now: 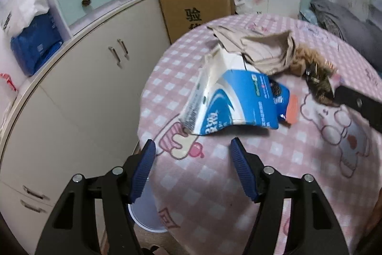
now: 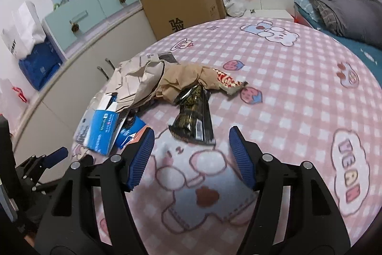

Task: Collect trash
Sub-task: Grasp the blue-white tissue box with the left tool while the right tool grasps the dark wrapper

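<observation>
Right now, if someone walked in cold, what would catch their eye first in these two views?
Probably the heap of trash on the pink checked blanket: a flattened blue and white carton at its near left edge, crumpled brown paper piled behind it, and a black wrapper lying in front. Both the left gripper and the right gripper hover open and empty just short of it. A big cardboard box stands behind.

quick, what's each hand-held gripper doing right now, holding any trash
Left hand-held gripper: open, holding nothing.
Right hand-held gripper: open, holding nothing.
</observation>
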Action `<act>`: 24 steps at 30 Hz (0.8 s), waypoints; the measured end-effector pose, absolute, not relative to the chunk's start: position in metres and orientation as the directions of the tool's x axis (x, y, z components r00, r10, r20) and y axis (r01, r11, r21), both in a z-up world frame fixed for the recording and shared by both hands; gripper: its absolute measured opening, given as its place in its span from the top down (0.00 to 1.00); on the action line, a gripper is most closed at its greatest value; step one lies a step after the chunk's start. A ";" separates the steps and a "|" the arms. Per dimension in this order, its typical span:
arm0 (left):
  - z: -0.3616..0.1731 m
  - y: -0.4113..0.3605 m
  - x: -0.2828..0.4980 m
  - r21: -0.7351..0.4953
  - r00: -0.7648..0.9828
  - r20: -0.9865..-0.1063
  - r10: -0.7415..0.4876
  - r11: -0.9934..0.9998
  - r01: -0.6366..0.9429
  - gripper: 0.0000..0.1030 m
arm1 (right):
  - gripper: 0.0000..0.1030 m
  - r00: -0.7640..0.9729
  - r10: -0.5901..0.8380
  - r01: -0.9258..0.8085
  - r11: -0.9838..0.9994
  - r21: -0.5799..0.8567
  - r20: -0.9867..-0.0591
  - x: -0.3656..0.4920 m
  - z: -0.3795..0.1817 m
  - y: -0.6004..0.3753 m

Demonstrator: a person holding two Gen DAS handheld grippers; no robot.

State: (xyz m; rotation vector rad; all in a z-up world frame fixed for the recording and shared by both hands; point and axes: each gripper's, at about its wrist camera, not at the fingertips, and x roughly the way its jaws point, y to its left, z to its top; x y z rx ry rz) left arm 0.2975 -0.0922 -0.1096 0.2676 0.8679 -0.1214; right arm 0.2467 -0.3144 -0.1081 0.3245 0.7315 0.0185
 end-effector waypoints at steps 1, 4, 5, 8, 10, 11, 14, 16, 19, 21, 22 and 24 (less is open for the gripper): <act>-0.110 -0.096 0.299 0.206 0.654 -0.757 0.013 0.954 0.219 0.38 | 0.37 0.733 0.128 0.094 0.954 0.286 -0.668 0.253 -0.110 -0.313; -0.108 -0.109 0.301 0.281 0.691 -0.722 0.049 0.932 0.228 0.38 | 0.38 0.698 0.114 0.103 0.961 0.256 -0.707 0.269 -0.115 -0.314; -0.107 -0.113 0.301 0.311 0.704 -0.707 0.063 0.923 0.229 0.38 | 0.38 0.687 0.107 0.106 0.963 0.246 -0.718 0.273 -0.117 -0.314; -0.107 -0.129 0.302 0.386 0.743 -0.665 0.081 0.888 0.249 0.38 | 0.48 0.678 0.091 0.103 0.971 0.217 -0.730 0.279 -0.118 -0.312; -0.110 -0.137 0.305 0.411 0.748 -0.659 0.081 0.872 0.267 0.38 | 0.62 0.676 0.106 0.086 0.972 0.221 -0.729 0.280 -0.119 -0.310; -0.112 -0.140 0.306 0.424 0.751 -0.654 0.089 0.866 0.266 0.40 | 0.65 0.676 0.120 0.072 0.971 0.227 -0.727 0.280 -0.119 -0.309; -0.116 -0.141 0.312 0.428 0.749 -0.657 0.092 0.863 0.269 0.65 | 0.70 0.681 0.124 0.063 0.972 0.226 -0.722 0.277 -0.117 -0.307; -0.112 -0.135 0.310 0.389 0.747 -0.662 0.068 0.883 0.264 0.68 | 0.73 0.690 0.130 0.060 0.970 0.235 -0.712 0.273 -0.115 -0.307; -0.102 -0.119 0.304 0.290 0.740 -0.672 0.000 0.920 0.264 0.70 | 0.76 0.707 0.139 0.058 0.966 0.253 -0.693 0.261 -0.113 -0.308; -0.095 -0.104 0.300 0.220 0.734 -0.678 -0.034 0.944 0.246 0.71 | 0.77 0.717 0.145 0.058 0.963 0.265 -0.682 0.253 -0.111 -0.308; -0.092 -0.095 0.298 0.182 0.730 -0.682 -0.053 0.954 0.239 0.71 | 0.77 0.724 0.151 0.055 0.960 0.275 -0.673 0.248 -0.109 -0.308; -0.087 -0.080 0.292 0.116 0.725 -0.683 -0.085 0.968 0.222 0.71 | 0.78 0.729 0.171 0.046 0.954 0.296 -0.663 0.240 -0.107 -0.307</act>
